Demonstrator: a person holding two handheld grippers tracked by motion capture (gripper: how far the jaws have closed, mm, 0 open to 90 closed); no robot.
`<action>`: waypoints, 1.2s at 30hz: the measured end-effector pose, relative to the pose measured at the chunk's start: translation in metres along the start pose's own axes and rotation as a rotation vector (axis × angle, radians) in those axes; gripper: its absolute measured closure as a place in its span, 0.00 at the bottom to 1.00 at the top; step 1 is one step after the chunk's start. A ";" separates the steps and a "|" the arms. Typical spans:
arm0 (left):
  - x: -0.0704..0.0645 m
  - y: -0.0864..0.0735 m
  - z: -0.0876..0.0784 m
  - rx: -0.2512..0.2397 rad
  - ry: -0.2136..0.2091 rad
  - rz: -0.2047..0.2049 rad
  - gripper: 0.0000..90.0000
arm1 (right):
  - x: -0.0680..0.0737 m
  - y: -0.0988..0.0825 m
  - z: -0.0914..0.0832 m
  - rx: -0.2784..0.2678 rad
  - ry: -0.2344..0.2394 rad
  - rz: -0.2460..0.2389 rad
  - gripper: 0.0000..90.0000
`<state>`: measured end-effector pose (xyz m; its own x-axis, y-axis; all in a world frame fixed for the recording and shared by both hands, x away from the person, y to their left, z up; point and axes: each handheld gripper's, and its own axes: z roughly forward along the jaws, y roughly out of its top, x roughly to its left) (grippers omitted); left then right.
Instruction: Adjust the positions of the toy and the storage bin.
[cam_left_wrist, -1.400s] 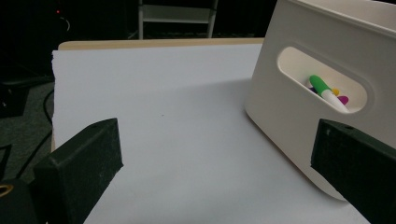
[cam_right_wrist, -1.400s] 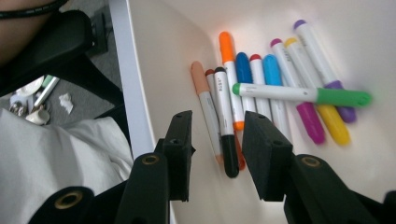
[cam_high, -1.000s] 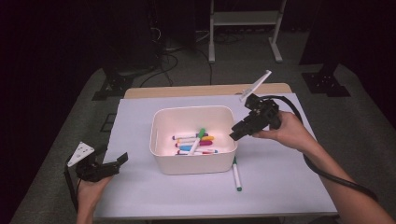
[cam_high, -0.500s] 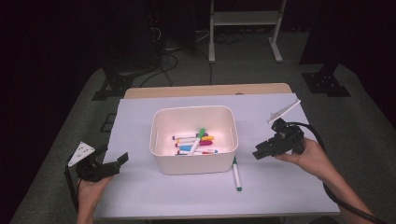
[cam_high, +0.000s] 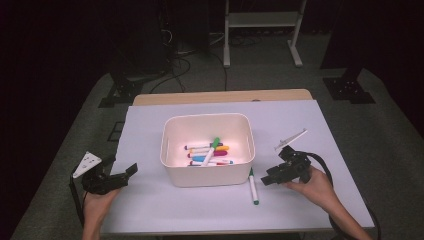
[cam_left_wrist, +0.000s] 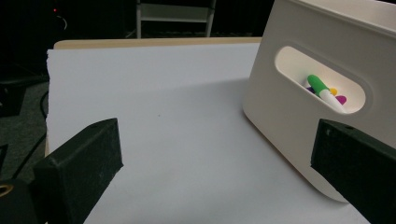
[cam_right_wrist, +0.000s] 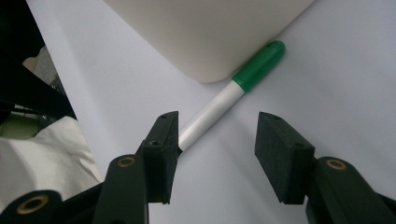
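Smooth white-barrelled marker (cam_right_wrist: 212, 109), rounded green cap (cam_right_wrist: 260, 65)

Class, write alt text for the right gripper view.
The right gripper stands open over a green-capped marker lying on the white table, its left jaw covering the marker's near end. The marker's cap lies beside the rounded corner of a white bin.

Light falls from above onto the pale lavender-white counter (cam_high: 200, 205), which shows bright and even, while the floor and room around it sink into near black. The white rectangular plastic bin (cam_left_wrist: 299, 121) casts a soft grey shadow across the counter in the left gripper view. The black claw blocks close to each gripper camera are slightly soft. The high view is grainy, without glare.
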<state>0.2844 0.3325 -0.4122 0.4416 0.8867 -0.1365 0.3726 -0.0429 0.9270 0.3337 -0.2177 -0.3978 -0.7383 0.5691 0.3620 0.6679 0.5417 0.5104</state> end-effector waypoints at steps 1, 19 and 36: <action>0.000 0.000 0.000 -0.002 -0.001 0.001 0.01 | 0.000 -0.001 0.003 -0.009 -0.001 0.013 0.52; 0.001 0.000 -0.001 0.001 0.000 -0.003 0.01 | 0.006 -0.010 0.043 -0.074 -0.073 0.081 0.42; 0.001 0.000 -0.001 -0.001 0.001 -0.004 0.01 | 0.013 -0.013 0.054 -0.098 -0.229 0.043 0.46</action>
<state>0.2837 0.3342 -0.4121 0.4394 0.8873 -0.1403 0.3741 -0.0387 0.9266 0.3206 -0.1833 -0.4417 -0.6613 0.7218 0.2042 0.6774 0.4577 0.5758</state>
